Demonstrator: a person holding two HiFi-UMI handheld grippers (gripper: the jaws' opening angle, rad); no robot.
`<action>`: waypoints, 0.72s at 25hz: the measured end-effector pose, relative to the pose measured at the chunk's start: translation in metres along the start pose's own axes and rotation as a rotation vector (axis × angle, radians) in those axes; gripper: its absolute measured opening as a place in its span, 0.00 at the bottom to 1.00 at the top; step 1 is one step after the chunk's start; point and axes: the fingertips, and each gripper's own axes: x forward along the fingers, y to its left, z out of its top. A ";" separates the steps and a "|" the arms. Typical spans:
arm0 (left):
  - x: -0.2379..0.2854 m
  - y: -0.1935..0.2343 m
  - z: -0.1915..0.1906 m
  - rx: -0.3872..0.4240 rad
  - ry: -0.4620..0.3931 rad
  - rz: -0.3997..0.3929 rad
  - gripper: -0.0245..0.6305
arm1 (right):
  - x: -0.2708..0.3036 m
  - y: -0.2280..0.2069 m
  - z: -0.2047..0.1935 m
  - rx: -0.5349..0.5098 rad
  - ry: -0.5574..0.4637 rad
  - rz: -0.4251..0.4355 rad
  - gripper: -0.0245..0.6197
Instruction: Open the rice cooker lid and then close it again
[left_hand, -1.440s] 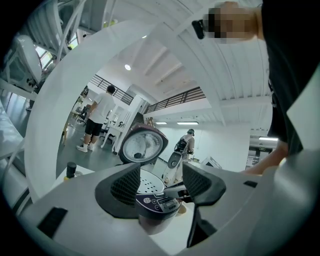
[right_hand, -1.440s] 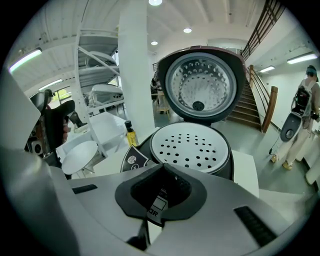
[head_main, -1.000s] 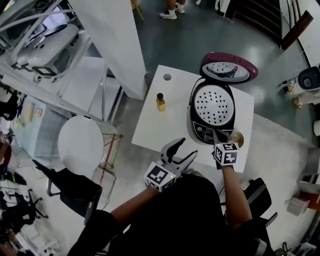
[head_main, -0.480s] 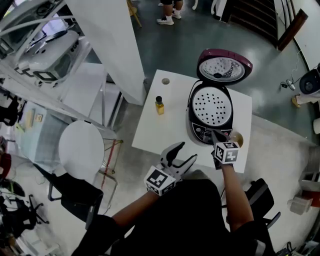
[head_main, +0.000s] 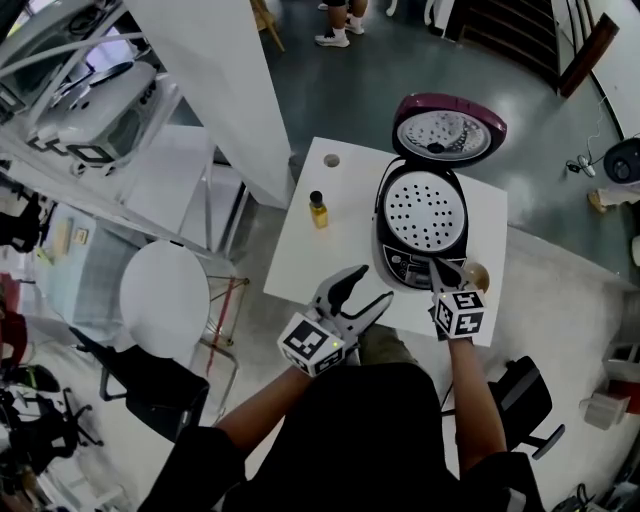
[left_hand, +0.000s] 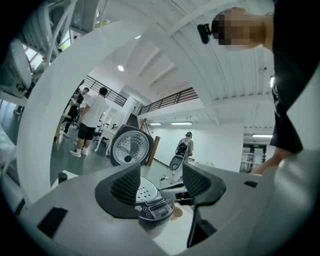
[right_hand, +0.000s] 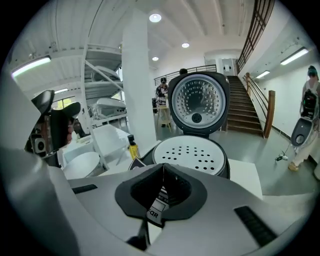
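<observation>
Since the lid (head_main: 450, 130) stands open at 12 o'clock of the cooker (head_main: 422, 225) on the counter (head_main: 320, 260), closing looks next: right gripper (head_main: 442, 270), jaws closed on nothing at the cooker's 6 o'clock, should push the lid's top rim down until it latches. Left gripper (head_main: 368, 288) jaws apart, empty. Panel print too small to read

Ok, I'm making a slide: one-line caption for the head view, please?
Rice cooker on white table, lid raised; shut right gripper at its control panel, open left gripper empty nearby.
</observation>
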 end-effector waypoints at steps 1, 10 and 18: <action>0.007 0.002 0.006 0.019 -0.001 -0.006 0.41 | -0.003 -0.001 0.004 0.004 -0.012 0.005 0.04; 0.071 0.036 0.066 0.124 -0.031 -0.007 0.41 | -0.013 -0.019 0.024 -0.051 -0.038 0.027 0.04; 0.134 0.071 0.105 0.179 -0.006 -0.036 0.41 | -0.003 -0.018 0.033 -0.049 -0.030 0.061 0.04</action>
